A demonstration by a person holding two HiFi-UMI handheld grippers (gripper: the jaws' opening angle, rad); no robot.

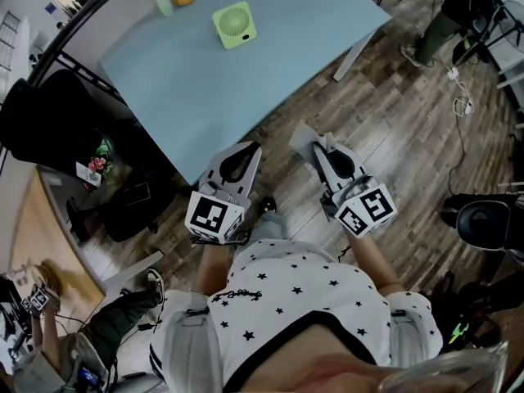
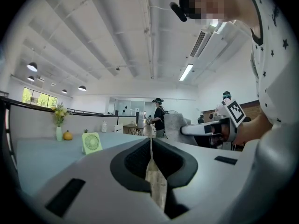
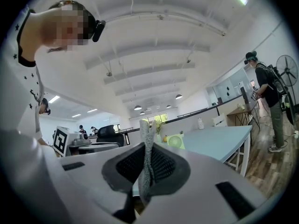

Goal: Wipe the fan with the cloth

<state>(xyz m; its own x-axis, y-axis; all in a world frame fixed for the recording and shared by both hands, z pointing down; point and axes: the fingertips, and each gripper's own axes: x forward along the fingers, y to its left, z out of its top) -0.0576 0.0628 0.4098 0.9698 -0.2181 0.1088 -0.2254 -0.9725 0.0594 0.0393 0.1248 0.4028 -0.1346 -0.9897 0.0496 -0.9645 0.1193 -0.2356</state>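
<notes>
Currently we pinch cloth [image 3: 146, 141] in right gripper [image 1: 324, 147], jaws closed on it, ready for wiping. Left gripper [image 1: 244, 152] closed, empty, likely spare to steady fan [image 1: 234, 24], which stands upright, well apart, at far side of table [image 1: 180, 88].

My left gripper [image 1: 246, 149] and right gripper [image 1: 321, 147]: white, black-padded, with black-and-white marker cubes [image 1: 214, 216]; cloth [image 3: 147, 148], grey knit; fan [image 1: 234, 24], pale green; table [image 1: 246, 88], light blue.

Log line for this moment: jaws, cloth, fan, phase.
left gripper: jaws shut, empty | right gripper: shut on cloth | fan: upright on table, untouched | phase: wiping not begun
</notes>
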